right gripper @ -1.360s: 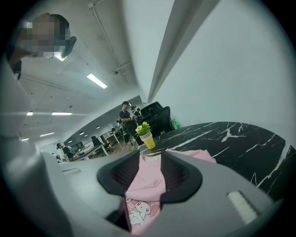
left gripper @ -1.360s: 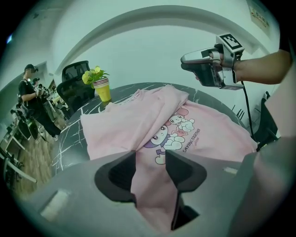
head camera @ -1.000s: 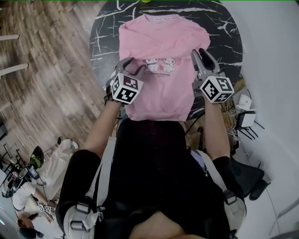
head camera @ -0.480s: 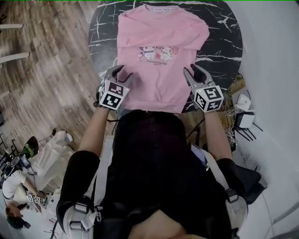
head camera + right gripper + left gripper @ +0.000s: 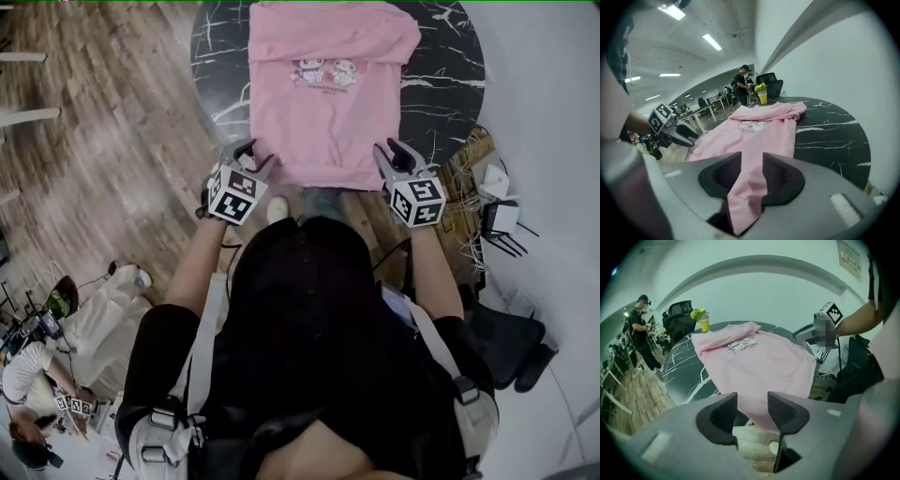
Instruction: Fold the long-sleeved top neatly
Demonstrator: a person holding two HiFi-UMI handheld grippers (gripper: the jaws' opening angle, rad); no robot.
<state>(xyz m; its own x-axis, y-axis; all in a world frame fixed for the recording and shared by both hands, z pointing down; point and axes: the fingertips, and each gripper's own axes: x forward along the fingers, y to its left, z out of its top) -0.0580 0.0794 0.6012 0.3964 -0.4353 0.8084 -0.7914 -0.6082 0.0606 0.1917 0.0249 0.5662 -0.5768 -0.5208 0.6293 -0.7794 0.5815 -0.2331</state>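
The pink long-sleeved top (image 5: 328, 112) lies front up on a round black marble table (image 5: 216, 56), its sleeves folded in and its hem hanging over the near edge. My left gripper (image 5: 251, 157) is shut on the hem's left corner. In the left gripper view pink cloth (image 5: 754, 362) fills the gap at my left gripper (image 5: 752, 408). My right gripper (image 5: 394, 155) is shut on the right corner. A bunched fold of the top (image 5: 759, 131) runs through the right gripper (image 5: 751, 176).
A yellow pot with a green plant (image 5: 703, 322) stands at the table's far edge, with a black chair (image 5: 682, 319) behind it. A white wall runs along the right. Cables and a white device (image 5: 492, 220) lie on the floor there. A person (image 5: 640, 329) stands at the back on the wooden floor (image 5: 112, 141).
Both grippers have drawn back toward the person, from level with the printed picture on the top to the hem corners at the table's near edge.
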